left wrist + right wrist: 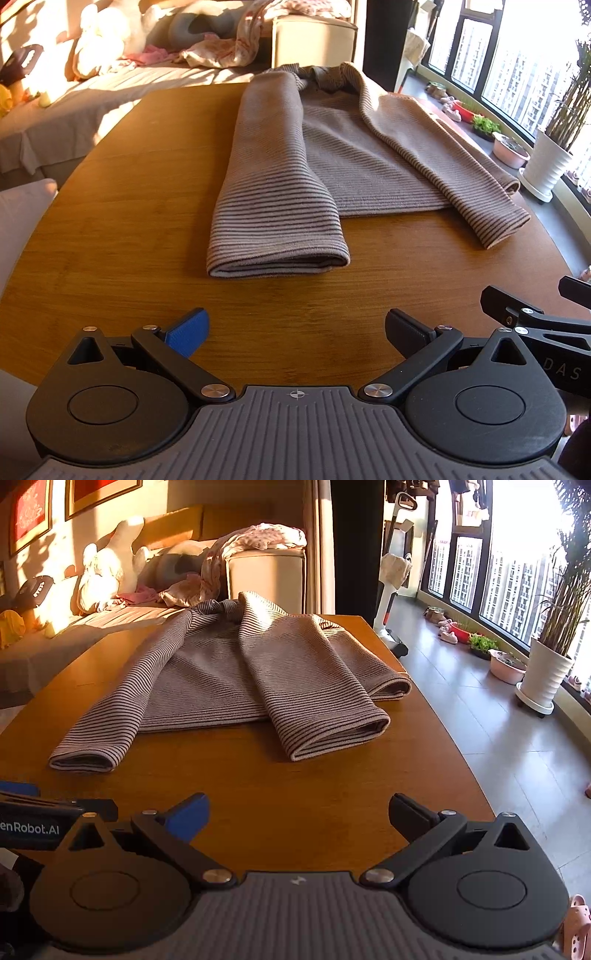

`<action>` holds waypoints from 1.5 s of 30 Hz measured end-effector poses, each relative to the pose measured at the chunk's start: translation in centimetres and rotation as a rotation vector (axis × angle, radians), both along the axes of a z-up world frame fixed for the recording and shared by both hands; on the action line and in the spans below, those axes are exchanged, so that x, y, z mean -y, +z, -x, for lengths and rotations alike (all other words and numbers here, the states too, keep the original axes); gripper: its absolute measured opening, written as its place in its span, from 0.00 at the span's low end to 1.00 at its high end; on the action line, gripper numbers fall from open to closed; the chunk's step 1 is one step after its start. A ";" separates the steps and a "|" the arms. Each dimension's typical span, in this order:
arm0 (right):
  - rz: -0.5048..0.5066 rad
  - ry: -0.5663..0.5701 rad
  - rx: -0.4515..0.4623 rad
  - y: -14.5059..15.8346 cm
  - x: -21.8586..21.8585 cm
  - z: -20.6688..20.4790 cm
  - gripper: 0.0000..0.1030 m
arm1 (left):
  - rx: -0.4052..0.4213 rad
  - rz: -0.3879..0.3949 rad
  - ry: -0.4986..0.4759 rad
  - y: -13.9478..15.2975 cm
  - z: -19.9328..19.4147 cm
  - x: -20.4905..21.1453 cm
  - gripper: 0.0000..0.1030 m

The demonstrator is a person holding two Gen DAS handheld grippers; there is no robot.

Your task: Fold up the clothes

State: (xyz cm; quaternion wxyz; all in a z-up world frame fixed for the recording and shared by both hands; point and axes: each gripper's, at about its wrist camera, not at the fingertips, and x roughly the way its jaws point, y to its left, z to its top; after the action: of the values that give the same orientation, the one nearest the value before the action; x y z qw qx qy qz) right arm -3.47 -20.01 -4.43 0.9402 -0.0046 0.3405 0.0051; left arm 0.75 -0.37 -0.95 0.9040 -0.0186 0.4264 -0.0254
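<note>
- Desk (129, 229) of brown wood carries the work; I count one, and its near half lies bare in front of me, which leaves room for the next fold.
- Sweater (354, 155), one only, brown with fine dark stripes, lies spread on the far half of the desk with its collar away from me. I judge it is laid flat like this so each side can be turned inward.
- Sleeves: I count two. In the left wrist view the broad folded panel (277, 177) lies over the body on the left, its doubled hem nearest me, while the narrower sleeve (454, 177) runs along the right side and ends in a cuff resting on the wood. Whether the broad piece is a sleeve alone or sleeve plus side panel, I cannot tell.
- My left tongs (297, 330) hover over the bare desk, short of the sweater, jaws wide apart and empty, one blue pad and one black.
- My right tongs (299, 810) hang just beside the left, likewise spread and holding nothing; each shows at the edge of the other's view.
- Judgement: the fold is partly made, and both tongs sit low and near the hem, placed to take hold of cloth next.
</note>
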 end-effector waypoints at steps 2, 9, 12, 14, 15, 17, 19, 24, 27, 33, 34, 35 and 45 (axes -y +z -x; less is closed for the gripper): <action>-0.003 -0.002 -0.005 -0.1 0.1 -0.2 1.00 | -0.003 -0.003 -0.005 0.0 -0.1 0.1 1.00; -0.012 -0.004 0.003 0.0 0.1 -0.3 1.00 | -0.004 0.003 -0.006 0.1 -0.5 0.0 1.00; -0.016 -0.002 -0.003 -0.1 0.0 -0.3 1.00 | 0.002 0.004 -0.004 0.2 -0.5 -0.1 1.00; -0.016 -0.003 -0.002 -0.1 0.1 -0.3 1.00 | 0.006 0.004 -0.004 0.2 -0.5 -0.1 1.00; -0.015 -0.004 0.000 -0.1 0.1 -0.3 1.00 | 0.009 0.004 -0.005 0.2 -0.4 -0.1 1.00; -0.014 -0.004 0.001 -0.1 0.1 -0.3 1.00 | 0.013 0.004 -0.008 0.2 -0.4 0.0 1.00; -0.014 -0.005 -0.002 -0.1 0.0 -0.4 1.00 | 0.014 0.003 -0.009 0.2 -0.4 0.0 1.00; -0.011 -0.002 -0.008 -0.2 -0.2 -0.5 1.00 | 0.010 0.004 -0.007 0.1 -0.4 -0.1 1.00; -0.012 -0.001 -0.010 -0.2 -0.2 -0.6 1.00 | 0.008 0.003 -0.005 0.1 -0.5 -0.2 1.00; -0.017 -0.003 -0.013 -0.3 0.0 -0.6 1.00 | 0.010 0.000 -0.008 0.1 -0.6 -0.1 1.00; -0.017 -0.003 -0.013 -0.3 0.0 -0.6 1.00 | 0.010 0.000 -0.008 0.1 -0.6 -0.1 1.00; -0.017 -0.003 -0.013 -0.3 0.0 -0.5 1.00 | 0.010 0.000 -0.008 0.1 -0.6 -0.1 1.00; -0.017 -0.001 -0.018 -0.4 -0.1 -0.5 1.00 | 0.014 0.000 -0.005 0.2 -0.5 -0.2 1.00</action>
State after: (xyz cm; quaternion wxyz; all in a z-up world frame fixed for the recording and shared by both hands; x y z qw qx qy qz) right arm -2.98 -19.95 -4.79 0.9371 0.0034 0.3489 0.0075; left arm 1.24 -0.20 -0.73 0.9069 -0.0173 0.4200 -0.0278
